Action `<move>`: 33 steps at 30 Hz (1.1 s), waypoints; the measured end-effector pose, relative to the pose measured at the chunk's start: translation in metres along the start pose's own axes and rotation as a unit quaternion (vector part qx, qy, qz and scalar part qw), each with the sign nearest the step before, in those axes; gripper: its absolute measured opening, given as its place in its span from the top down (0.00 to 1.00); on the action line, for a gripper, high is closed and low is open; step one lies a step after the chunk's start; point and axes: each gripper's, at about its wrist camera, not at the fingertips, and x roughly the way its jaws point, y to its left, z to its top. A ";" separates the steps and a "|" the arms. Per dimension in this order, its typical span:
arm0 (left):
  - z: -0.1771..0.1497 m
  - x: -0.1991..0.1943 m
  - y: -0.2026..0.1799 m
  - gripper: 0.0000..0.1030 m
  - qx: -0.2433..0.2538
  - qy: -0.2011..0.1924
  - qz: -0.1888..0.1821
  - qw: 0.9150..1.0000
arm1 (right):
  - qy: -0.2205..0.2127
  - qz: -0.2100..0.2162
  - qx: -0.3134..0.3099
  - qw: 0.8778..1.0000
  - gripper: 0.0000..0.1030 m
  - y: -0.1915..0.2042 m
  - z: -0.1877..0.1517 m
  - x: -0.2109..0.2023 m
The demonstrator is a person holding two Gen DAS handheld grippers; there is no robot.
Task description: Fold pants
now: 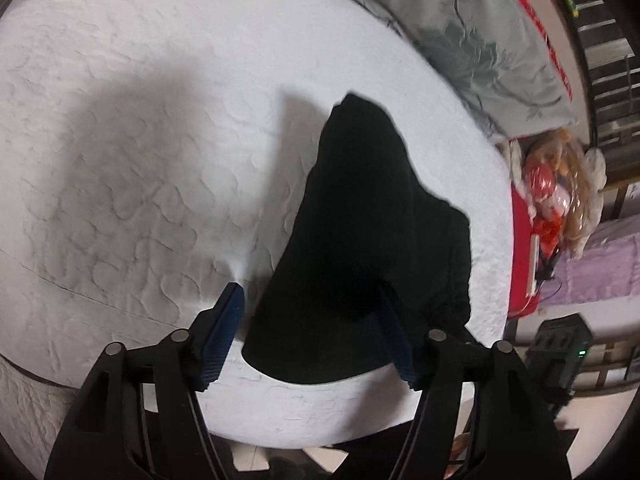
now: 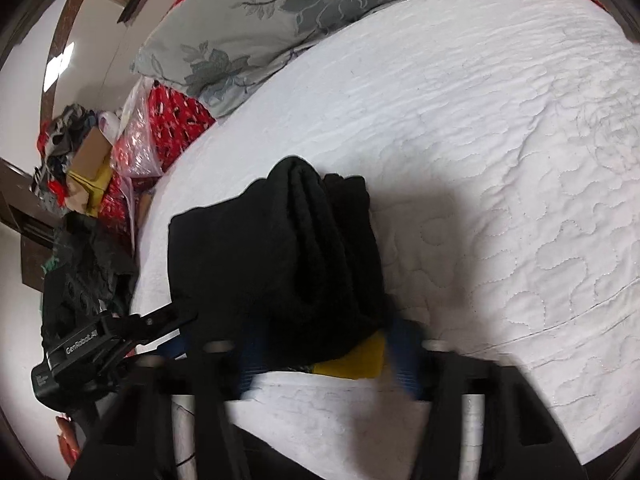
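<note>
Black pants (image 2: 288,256) bunched into a thick folded stack near the front edge of the bed (image 2: 500,152), on the white quilted cover. Several rolled layers visible along the top of the stack from the right wrist view, plus a yellow patch (image 2: 356,360) peeking out at the bottom near edge.

Left tool (image 1: 316,312) spread wide, blue pads (image 1: 224,332) on either side of the near end of the pants, right-hand pad tucked against the fabric, left one off it over bare cover. Not gripping anything.

Right tool (image 2: 320,352) blurry, also looks wide apart, straddling the near edge of the stack; can't tell whether it touches the cloth.

Grey floral pillow (image 2: 256,28) at the far side of the bed, red patterned bedding (image 2: 176,120) just beside it. Other tool's black body with "GenRobot" lettering (image 2: 80,348) low on the left in the right wrist view.
</note>
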 end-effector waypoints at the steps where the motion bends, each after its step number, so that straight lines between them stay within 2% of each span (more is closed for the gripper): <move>1: -0.002 -0.003 -0.003 0.49 0.002 0.000 -0.005 1.000 | -0.001 0.004 -0.004 1.000 0.65 0.001 0.000 -0.003; 4: -0.012 -0.014 -0.012 0.51 0.038 -0.015 0.022 0.999 | -0.015 0.037 -0.008 0.999 0.66 0.005 -0.010 -0.025; 8: -0.018 0.005 -0.007 0.49 0.050 -0.005 0.051 0.997 | 0.010 0.015 -0.004 1.000 0.66 -0.010 -0.033 -0.008; 10: -0.020 0.006 -0.012 0.48 0.058 -0.010 0.062 0.996 | 0.012 0.008 0.006 1.000 0.59 -0.020 -0.039 0.001; 12: -0.021 0.000 -0.020 0.48 0.077 -0.009 0.062 0.995 | 0.016 0.022 0.021 0.999 0.55 -0.022 -0.039 -0.001; 14: -0.018 -0.010 -0.025 0.48 0.093 -0.013 0.049 0.994 | 0.013 0.027 0.013 0.999 0.55 -0.017 -0.034 -0.013; 16: -0.014 -0.026 -0.025 0.48 0.100 -0.035 0.034 0.994 | -0.020 0.032 0.004 0.999 0.53 -0.012 -0.025 -0.032; 19: 0.007 -0.036 -0.033 0.42 0.106 -0.053 0.023 0.993 | -0.057 0.033 0.003 0.998 0.37 -0.008 -0.005 -0.046; 23: 0.035 -0.023 -0.040 0.41 0.110 -0.040 0.054 0.992 | -0.056 0.020 0.012 0.998 0.37 -0.004 0.016 -0.029; 26: 0.053 -0.006 -0.037 0.40 0.097 -0.010 0.048 0.994 | -0.052 -0.005 0.012 0.999 0.37 -0.002 0.023 -0.012; 27: 0.058 -0.001 -0.037 0.40 0.089 -0.002 0.045 0.995 | -0.050 -0.009 0.011 0.999 0.40 -0.002 0.025 -0.007; 28: 0.062 0.004 -0.039 0.40 0.082 0.003 0.044 0.996 | -0.045 -0.003 0.006 0.999 0.63 -0.002 0.026 -0.003; 29: 0.064 0.005 -0.039 0.40 0.080 0.005 0.044 0.996 | -0.034 0.002 0.000 0.999 0.79 -0.002 0.025 0.001; 31: 0.067 0.008 -0.048 0.40 0.084 0.004 0.056 0.995 | -0.037 0.007 0.005 0.999 0.83 -0.004 0.025 -0.002; 33: 0.064 0.015 -0.056 0.38 0.103 0.005 0.079 0.992 | -0.058 0.013 0.024 0.998 0.83 -0.014 0.019 -0.016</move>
